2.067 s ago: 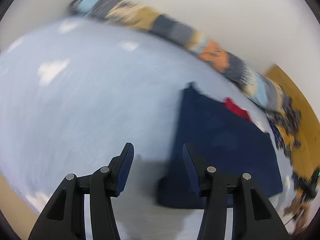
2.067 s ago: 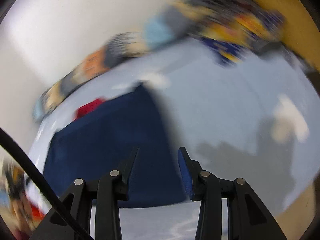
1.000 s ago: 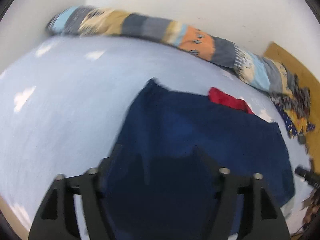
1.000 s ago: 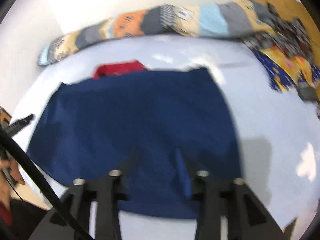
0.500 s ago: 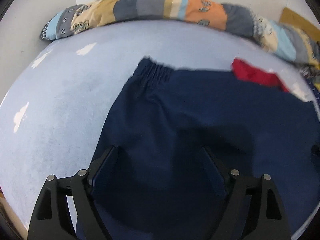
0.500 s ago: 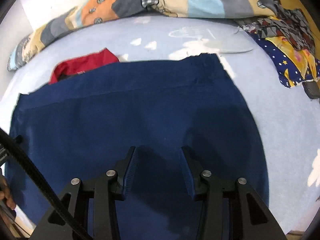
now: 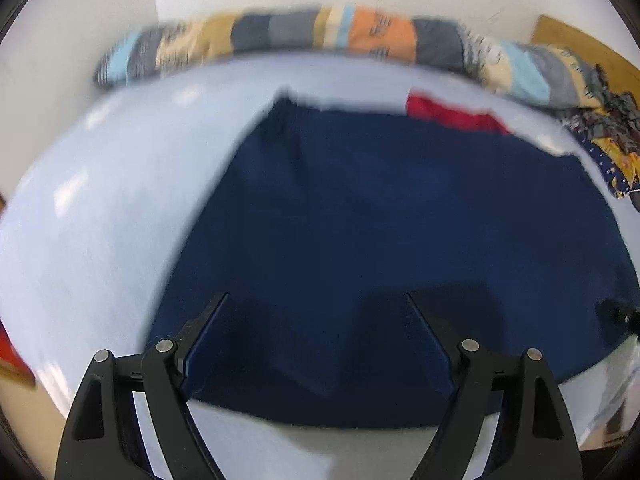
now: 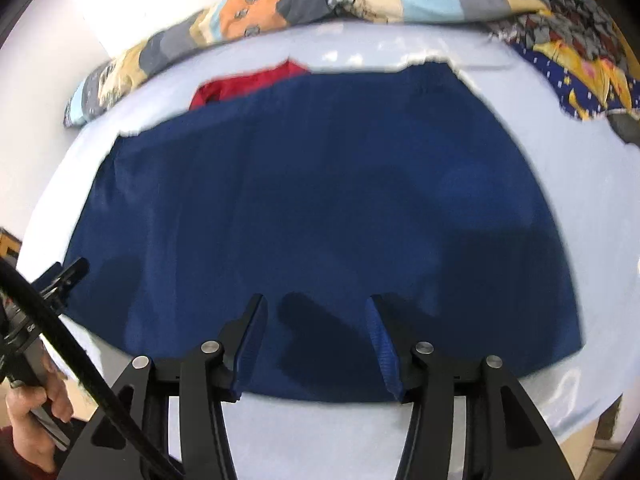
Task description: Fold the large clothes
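Writing, brands, labels: none legible in either view; both are motion-blurred.

Navy garment [image 7: 384, 216]: dark blue cloth, plain, spread flat across the centre of the pale blue bed sheet [image 7: 100, 208]. A gathered band, possibly an elastic waist, shows at its upper left corner in the left view. Its near edge lies along the bottom of both frames, just ahead of the fingers.

Red garment [image 8: 248, 82]: partly tucked under the navy garment's far edge, upper centre.

Patchwork bolster [image 7: 280, 38]: grey, orange, tan and light blue panels, along the top against the white wall.

Patterned cloth [image 8: 580, 72]: yellow and blue, upper right.

Left gripper [image 7: 316, 300]: jaws wide, nothing between the pads, over the navy garment's near edge.

Right gripper [image 8: 316, 304]: jaws opening, at a middling gap, nothing pinched, over the same edge.

Hand [image 8: 32, 420]: lower left of the right view, gripping the other tool's handle.
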A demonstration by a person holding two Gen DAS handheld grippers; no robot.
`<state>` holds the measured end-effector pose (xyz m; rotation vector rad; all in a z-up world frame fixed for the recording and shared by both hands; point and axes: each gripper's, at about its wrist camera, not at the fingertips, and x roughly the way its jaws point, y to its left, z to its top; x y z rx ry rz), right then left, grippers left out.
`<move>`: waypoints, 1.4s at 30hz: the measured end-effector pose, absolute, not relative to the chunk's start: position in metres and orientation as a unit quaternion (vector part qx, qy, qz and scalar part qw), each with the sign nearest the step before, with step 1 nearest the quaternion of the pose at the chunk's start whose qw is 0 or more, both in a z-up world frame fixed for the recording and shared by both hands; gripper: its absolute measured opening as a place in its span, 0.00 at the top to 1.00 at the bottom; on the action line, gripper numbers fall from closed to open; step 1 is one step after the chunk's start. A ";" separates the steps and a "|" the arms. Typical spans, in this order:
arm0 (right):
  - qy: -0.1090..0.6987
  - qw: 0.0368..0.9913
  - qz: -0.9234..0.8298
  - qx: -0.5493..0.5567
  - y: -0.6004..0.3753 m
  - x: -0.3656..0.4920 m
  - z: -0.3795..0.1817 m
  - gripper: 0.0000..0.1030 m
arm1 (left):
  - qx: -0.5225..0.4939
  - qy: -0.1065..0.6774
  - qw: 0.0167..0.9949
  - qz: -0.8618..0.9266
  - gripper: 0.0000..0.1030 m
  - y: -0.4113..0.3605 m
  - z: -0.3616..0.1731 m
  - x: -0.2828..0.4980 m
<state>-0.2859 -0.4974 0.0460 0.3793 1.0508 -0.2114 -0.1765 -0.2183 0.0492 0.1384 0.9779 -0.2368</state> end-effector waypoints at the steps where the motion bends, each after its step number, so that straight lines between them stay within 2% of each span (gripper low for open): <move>1: 0.503 0.841 -0.103 0.171 -0.494 -0.285 0.040 0.46 | 0.069 0.478 0.869 -0.106 0.19 -0.218 0.041 -0.176; 4: 0.506 0.844 -0.115 0.135 -0.483 -0.281 0.031 0.45 | 0.102 0.459 0.877 -0.095 0.18 -0.227 0.037 -0.182; 11: 0.456 0.883 -0.083 0.074 -0.440 -0.301 0.058 0.45 | 0.087 0.430 0.893 -0.095 0.18 -0.223 0.046 -0.218; 24: 0.479 0.871 -0.058 0.093 -0.422 -0.297 0.034 0.41 | 0.117 0.419 0.895 -0.096 0.12 -0.235 0.035 -0.228; 32: 0.479 0.871 -0.062 0.091 -0.419 -0.297 0.039 0.41 | 0.119 0.416 0.897 -0.094 0.12 -0.235 0.036 -0.229; 37: 0.442 0.892 -0.060 0.079 -0.420 -0.295 0.061 0.41 | 0.115 0.414 0.898 -0.093 0.12 -0.235 0.039 -0.229; 42: 0.484 0.865 -0.075 0.106 -0.445 -0.269 0.042 0.41 | 0.119 0.413 0.898 -0.093 0.12 -0.236 0.038 -0.230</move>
